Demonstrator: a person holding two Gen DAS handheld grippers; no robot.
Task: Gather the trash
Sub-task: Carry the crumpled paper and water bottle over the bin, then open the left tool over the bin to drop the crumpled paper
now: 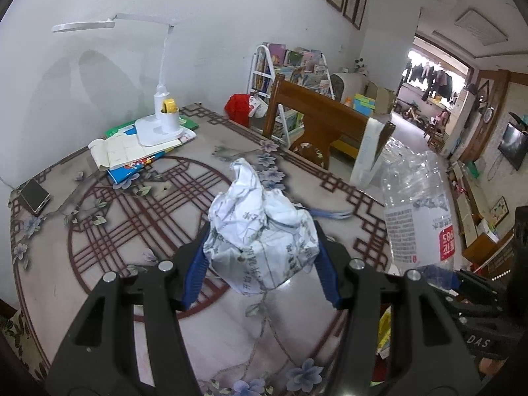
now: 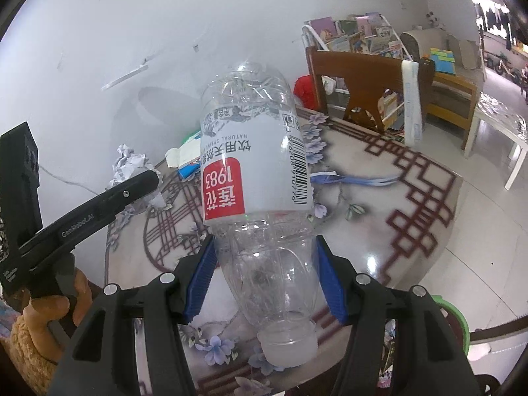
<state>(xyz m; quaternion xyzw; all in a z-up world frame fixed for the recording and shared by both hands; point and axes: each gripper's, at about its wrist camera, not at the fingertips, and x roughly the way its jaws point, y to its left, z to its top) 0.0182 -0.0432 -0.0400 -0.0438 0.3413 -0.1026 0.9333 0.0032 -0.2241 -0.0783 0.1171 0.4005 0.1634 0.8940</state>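
Both jaws are clamped on trash, lifted above the table [image 1: 115,204] for carrying off: my right gripper [image 2: 264,274] pinches the empty bottle [image 2: 254,171] near its neck, cap toward me, and my left gripper [image 1: 260,260] squeezes the crumpled paper [image 1: 260,231]. Behind stand a wooden chair [image 1: 316,122], a desk lamp [image 1: 161,112] on books [image 1: 132,155], a phone [image 1: 33,194]. Blue-white straws [image 2: 349,180] lie on the table, probably trash too.

Table [image 1: 109,231] with patterned floral cover; desk lamp [image 1: 158,125] at far edge on books [image 1: 138,155]; phone [image 1: 34,195] left of lamp; blue straws [image 2: 349,180] right of lamp.
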